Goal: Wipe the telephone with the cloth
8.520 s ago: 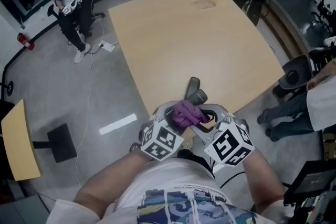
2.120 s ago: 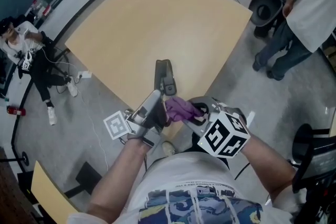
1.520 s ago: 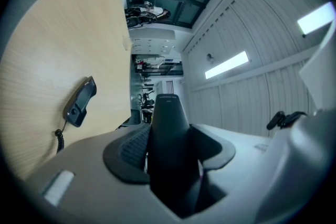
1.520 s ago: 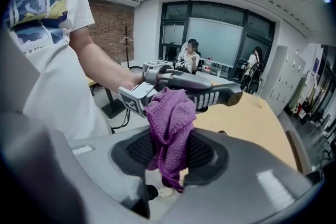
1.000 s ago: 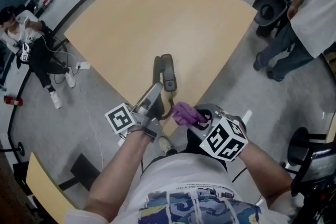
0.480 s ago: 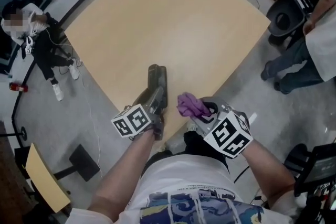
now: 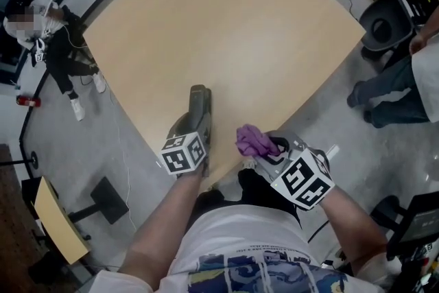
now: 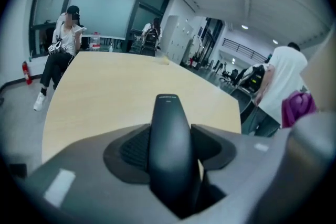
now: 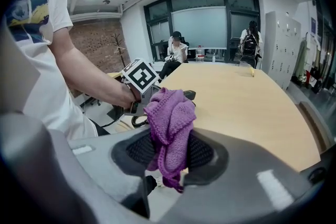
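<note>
Left gripper (image 8: 169, 152) clamped its ribbed dark pads on a smooth, tapering black telephone handset (image 8: 168, 123), held over the table's near edge. Just beside it, the right gripper (image 9: 169, 152) pinched a bunched purple knitted cloth (image 9: 170, 118), clear of the handset. Beyond stretched the pale, matte wooden tabletop (image 7: 233, 31), round-cornered.

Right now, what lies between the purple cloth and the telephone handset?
Only bare tabletop, as the head view shows; the cloth and handset are apart.
</note>
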